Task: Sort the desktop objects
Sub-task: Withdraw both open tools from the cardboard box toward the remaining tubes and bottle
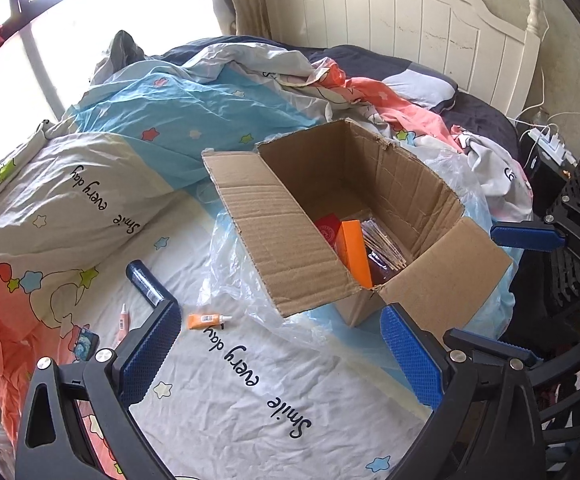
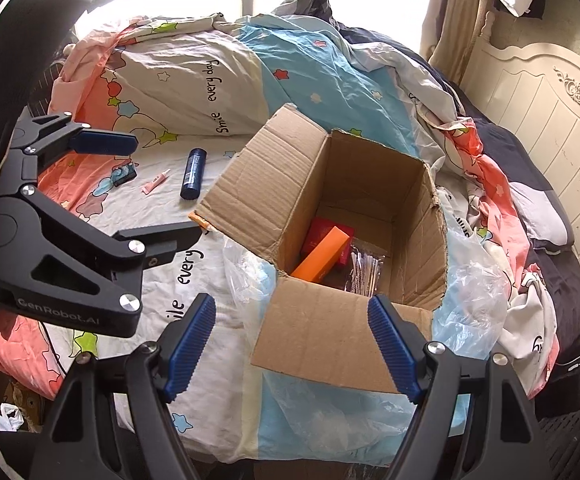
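While both the left gripper (image 1: pixel 282 344) and right gripper (image 2: pixel 291 344) hang open and empty, sorting looks between picks; next, I judge, comes the orange tube (image 1: pixel 206 320) at lower left, bound for the cardboard box (image 1: pixel 290 240).

Cardboard box (image 2: pixel 329 208): its flap covers most of the orange tube (image 2: pixel 201 221). Pink tube (image 1: pixel 123 317): label print too small to read. Box contents: lower parts concealed by the near wall.
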Motion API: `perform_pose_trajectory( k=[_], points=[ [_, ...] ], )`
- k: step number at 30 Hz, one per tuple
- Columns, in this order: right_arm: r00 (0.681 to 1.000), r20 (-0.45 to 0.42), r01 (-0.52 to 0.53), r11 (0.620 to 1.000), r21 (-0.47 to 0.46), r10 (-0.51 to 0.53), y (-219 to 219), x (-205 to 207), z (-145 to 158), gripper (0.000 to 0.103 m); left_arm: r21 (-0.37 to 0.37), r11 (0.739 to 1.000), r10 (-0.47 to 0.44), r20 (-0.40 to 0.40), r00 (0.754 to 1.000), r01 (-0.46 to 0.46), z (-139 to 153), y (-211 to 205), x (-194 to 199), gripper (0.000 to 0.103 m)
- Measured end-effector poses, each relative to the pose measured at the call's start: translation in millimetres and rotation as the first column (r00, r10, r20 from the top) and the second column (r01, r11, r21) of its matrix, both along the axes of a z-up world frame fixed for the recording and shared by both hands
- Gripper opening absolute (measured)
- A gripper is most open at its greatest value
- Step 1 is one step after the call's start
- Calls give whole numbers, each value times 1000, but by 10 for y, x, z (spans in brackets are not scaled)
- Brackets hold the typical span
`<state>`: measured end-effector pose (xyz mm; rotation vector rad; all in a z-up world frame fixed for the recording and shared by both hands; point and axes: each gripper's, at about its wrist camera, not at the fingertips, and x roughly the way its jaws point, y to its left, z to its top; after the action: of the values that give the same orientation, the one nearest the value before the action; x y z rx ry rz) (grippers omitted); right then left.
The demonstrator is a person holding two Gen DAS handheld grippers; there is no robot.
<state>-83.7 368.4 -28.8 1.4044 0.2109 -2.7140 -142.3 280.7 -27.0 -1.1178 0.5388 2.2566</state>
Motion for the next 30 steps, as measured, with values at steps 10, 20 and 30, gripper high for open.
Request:
perform_pose_trajectory(
  k=[10,20,30],
  points=[
    [998,12,-55,998,-2,55,-324,-10,-8,76,-13,1000,27,17,999,-27,-47,-387,-50,102],
    [987,44,-153,988,-13,153,-734,-216,-131,76,-4,997,74,54,996,-74,-200,-760,-232,102],
    [977,54,-206,978,-32,207,-1020,-466,-214,76,-19,994,104,59,993,-103,-324,-1093,-443,102]
  ],
)
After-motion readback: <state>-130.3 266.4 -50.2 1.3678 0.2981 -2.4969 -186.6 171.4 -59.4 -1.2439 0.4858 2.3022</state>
